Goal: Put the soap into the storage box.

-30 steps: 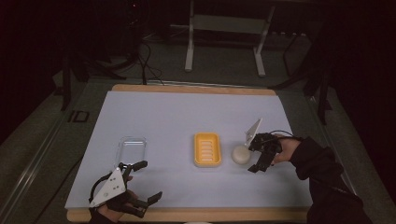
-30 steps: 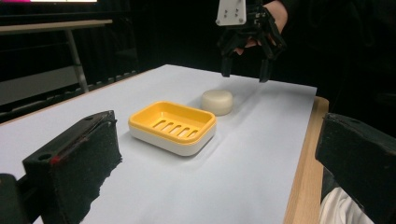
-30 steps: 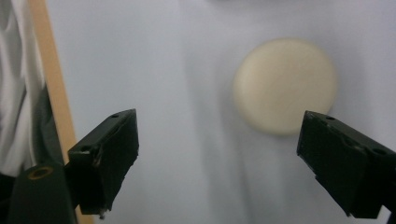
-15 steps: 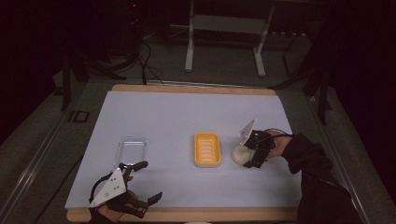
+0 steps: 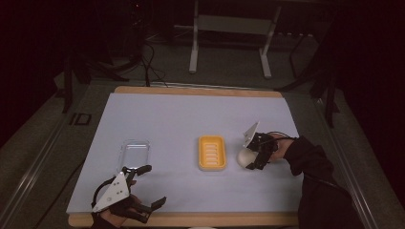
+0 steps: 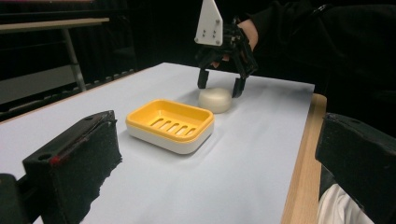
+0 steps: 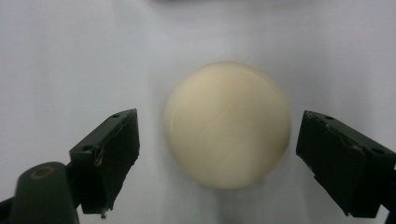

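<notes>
Your right gripper point(image 5: 252, 155) is black, topped by a pale grey three-cornered plate point(image 6: 208, 23) dotted with small screws. Your left gripper point(image 5: 147, 186) carries the same plate. A dark sleeve point(image 5: 313, 167) covers your right arm.

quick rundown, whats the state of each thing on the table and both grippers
soap bar: lying on the table mat, not gripped, beside the dish and outside it
soap dish: upright, empty, yellow slotted tray on a white base
clear lid: lying flat on the mat, apart from the dish
right gripper: open, jaws either side of the soap, not touching it
left gripper: open, holding nothing, at the table's near edge
</notes>
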`<state>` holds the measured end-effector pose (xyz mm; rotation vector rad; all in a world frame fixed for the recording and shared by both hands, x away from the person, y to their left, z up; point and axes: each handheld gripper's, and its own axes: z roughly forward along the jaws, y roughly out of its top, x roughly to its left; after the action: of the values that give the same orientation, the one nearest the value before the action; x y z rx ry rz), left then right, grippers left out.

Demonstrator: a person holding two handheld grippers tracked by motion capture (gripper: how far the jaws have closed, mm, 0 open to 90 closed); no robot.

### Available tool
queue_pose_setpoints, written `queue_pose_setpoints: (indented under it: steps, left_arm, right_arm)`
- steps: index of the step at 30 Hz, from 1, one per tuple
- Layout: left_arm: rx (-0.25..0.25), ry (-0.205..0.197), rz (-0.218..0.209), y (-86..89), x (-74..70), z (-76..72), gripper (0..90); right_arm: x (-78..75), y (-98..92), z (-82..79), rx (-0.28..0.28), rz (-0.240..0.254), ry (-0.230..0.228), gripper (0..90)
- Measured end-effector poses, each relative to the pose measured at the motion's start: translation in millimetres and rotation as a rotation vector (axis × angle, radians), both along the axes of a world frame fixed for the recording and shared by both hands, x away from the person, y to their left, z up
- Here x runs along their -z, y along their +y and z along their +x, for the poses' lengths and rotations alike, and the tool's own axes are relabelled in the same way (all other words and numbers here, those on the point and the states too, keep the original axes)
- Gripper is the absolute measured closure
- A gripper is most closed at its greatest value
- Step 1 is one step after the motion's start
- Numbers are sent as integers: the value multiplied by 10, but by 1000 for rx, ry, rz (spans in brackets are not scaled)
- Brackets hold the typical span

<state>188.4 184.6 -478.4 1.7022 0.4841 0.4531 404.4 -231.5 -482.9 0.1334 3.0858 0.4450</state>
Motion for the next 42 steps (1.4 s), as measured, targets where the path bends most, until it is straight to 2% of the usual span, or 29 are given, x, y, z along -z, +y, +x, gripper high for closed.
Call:
queue_pose_setpoints:
  steps: [5, 19, 22, 27, 30, 35, 39, 42]
  left_arm:
    - [2, -2, 3, -5, 2, -1, 1]
    - [5, -2, 9, -12, 9, -3, 1]
    - [6, -2, 10, -13, 11, -2, 1]
    - [6, -2, 10, -14, 11, 0, 1]
    - [6, -1, 9, -13, 11, 1, 0]
    - [6, -2, 9, -14, 11, 2, 1]
    - [6, -2, 10, -16, 12, 4, 1]
    - [8, -2, 10, -19, 12, 2, 1]
  right_arm:
    - [97, 10, 11, 2, -21, 21, 133]
    - [230, 65, 37, -6, -41, 25, 174]
    - [219, 70, 45, 4, -40, 16, 236]
    - [204, 106, 37, 11, -72, 13, 244]
    - [190, 124, 28, 17, -97, 38, 245]
    - [157, 122, 32, 34, -98, 72, 245]
    - [72, 119, 7, 20, -83, 77, 246]
    - [-5, 117, -3, 20, -92, 79, 245]
